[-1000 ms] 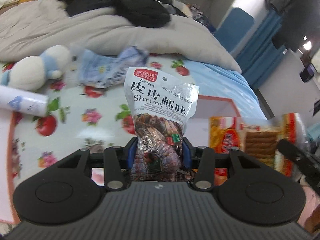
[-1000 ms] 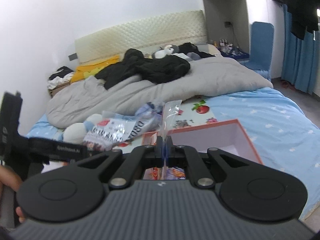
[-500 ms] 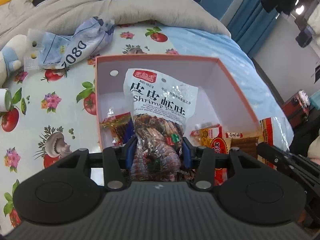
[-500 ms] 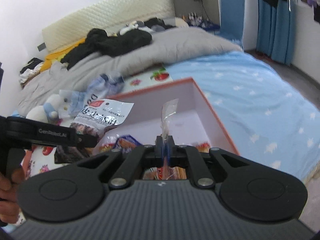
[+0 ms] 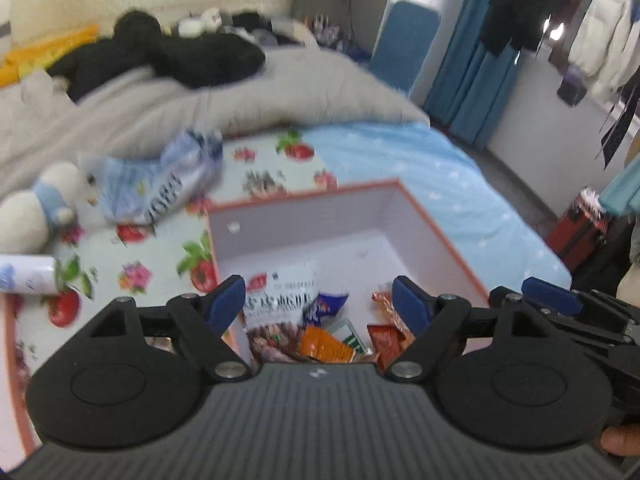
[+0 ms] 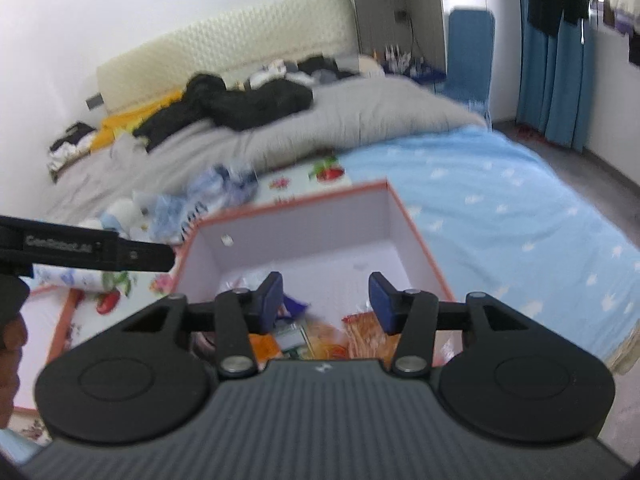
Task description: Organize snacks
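Both tongs opening, nothing between pads: left tongs (image 5: pixel 318 300), right tongs (image 6: pixel 325 300) | remaining blue bag (image 5: pixel 160 180) on bed, beyond box (image 5: pixel 432 220) far-left corner | long axis slanted | left nearer

My left gripper (image 5: pixel 318 300) tilts downward, its jaws opening and already spread wide, the blue pads (image 5: pixel 225 303) pressing on nothing. My right gripper (image 6: pixel 325 300) also slants down, its jaws opening to a moderate gap with nothing pinched between its blue pads (image 6: pixel 383 303). In the right wrist view my left hand (image 6: pixel 10 344) shows at the left edge, gripping its handle. In the left wrist view a fingertip (image 5: pixel 618 442) of my right hand shows at the lower right.
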`<state>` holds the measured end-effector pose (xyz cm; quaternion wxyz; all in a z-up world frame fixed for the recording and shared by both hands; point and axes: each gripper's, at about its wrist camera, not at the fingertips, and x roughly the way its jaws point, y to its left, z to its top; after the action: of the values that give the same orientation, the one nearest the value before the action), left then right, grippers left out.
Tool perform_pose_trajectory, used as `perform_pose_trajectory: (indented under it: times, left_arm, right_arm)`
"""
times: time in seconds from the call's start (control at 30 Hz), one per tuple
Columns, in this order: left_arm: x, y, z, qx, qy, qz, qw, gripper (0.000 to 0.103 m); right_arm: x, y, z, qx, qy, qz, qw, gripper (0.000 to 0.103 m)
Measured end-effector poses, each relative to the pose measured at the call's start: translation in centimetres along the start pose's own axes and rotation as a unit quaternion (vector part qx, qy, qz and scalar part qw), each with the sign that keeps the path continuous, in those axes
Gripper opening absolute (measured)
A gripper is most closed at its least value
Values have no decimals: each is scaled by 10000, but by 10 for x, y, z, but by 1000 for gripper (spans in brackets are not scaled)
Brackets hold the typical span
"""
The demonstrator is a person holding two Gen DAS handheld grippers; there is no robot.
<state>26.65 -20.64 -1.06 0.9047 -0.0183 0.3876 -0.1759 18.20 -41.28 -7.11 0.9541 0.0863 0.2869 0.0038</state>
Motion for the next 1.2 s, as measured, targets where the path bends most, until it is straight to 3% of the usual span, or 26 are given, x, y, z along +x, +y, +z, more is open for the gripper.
perform_pose_trajectory:
  times: [0.27, 0.6, 0.77, 1.2]
  left_arm:
    - [-101, -9, -2, 122, -656, -120, 9977, 86]
    - [-179, -11, -54, 229, -1045, -39, 9943, 86]
    - [-190, -2, -85, 253, -1087, 108, 9937, 86]
    - [-185, 13, -136, 1, -942, -42, 9955, 86]
  right_arm:
    - [-82, 20, 23, 26, -524, 178, 9985, 51]
    - [-154, 39, -5, 97, -793, 287, 9964, 51]
    - [-171, 48, -26, 9, -847, 228, 9961, 51]
    - [-170, 46, -75, 216, -575, 140, 9980, 51]
